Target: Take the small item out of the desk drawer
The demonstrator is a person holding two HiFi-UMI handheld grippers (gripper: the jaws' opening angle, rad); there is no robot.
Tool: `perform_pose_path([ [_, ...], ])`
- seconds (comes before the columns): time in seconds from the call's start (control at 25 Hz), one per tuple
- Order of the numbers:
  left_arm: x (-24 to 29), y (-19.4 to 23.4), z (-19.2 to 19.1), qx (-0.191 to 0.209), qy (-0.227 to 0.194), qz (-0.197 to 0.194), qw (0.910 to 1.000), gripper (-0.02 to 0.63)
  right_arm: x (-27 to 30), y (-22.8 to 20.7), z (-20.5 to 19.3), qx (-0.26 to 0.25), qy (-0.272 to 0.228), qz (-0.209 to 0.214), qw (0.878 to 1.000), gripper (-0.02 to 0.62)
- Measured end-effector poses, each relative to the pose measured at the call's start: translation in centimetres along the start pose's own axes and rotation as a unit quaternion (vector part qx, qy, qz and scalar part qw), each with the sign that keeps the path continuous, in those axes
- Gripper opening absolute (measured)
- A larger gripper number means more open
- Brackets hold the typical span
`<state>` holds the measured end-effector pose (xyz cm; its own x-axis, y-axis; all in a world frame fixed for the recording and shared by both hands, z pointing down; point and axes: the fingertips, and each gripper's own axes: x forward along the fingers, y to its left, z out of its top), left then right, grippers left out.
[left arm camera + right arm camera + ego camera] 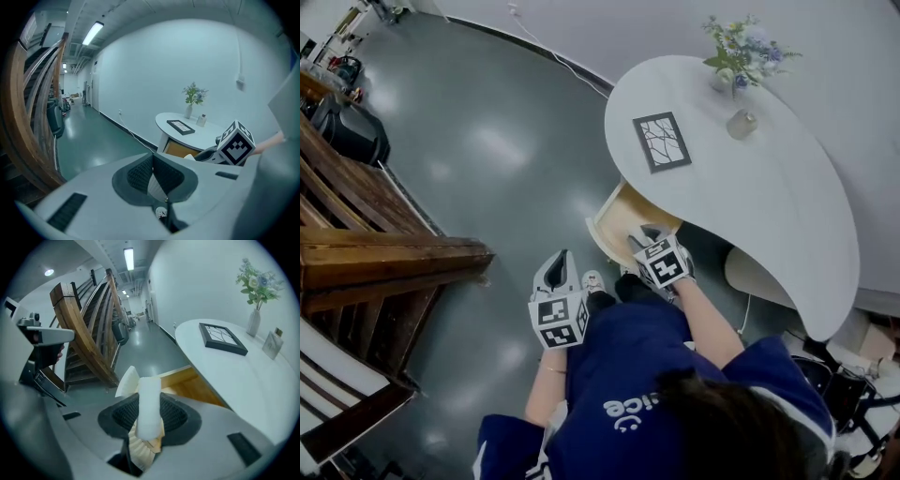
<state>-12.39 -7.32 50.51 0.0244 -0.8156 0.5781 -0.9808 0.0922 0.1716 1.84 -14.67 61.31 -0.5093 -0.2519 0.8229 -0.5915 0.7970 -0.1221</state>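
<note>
Person: dark blue short-sleeved shirt [623, 361], white lettering [630, 410] on back; dark hair [741, 431]; thin bracelet [551, 368]. Left gripper [562, 259], right gripper [645, 236]: pale grey shells, dark ribbed pads [140, 173], black-and-white square-marker cubes [558, 321].

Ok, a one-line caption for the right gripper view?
Right gripper clamps a small white block above the open desk drawer.

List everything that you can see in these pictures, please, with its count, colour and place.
Desk: one, white, at the right.
Drawer: one, light wood inside, open under the desk's edge.
Picture frame: one, black, flat on the desk.
Vase of flowers: one, pale, at the desk's far end.
Staircase: one, brown wood, at the left.
Small item: one, white, between the right tool's jaws.
Left tool: one, grey, shut, empty, over the floor.
Right tool: one, grey, gripping the small item above the drawer.
</note>
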Motion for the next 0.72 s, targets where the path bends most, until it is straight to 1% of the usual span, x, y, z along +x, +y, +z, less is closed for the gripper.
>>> perform_pose_path([
  [0.24, 1.1, -1.0, 1.1, 0.018, -0.007, -0.030, 0.9994, 0.003, -1.7, 1.2, 0.6, 0.016, -0.029, -0.007, 0.999, 0.140],
  [0.44, 1.8, -1.8, 1.8, 0.031, -0.012, -0.056, 0.9979, 0.003, -3.4, 1.2, 1.7, 0.024, -0.060, -0.031, 0.997, 0.140],
  [0.56, 2.2, -2.6, 2.2, 0.041, -0.015, -0.073, 0.9964, 0.003, -4.5, 0.9, 1.8, 0.034, -0.070, -0.046, 0.996, 0.140],
  [0.72, 2.6, -3.7, 2.6, 0.057, -0.017, -0.098, 0.9934, 0.003, -6.4, 0.3, 2.5, 0.054, -0.098, -0.072, 0.991, 0.140],
])
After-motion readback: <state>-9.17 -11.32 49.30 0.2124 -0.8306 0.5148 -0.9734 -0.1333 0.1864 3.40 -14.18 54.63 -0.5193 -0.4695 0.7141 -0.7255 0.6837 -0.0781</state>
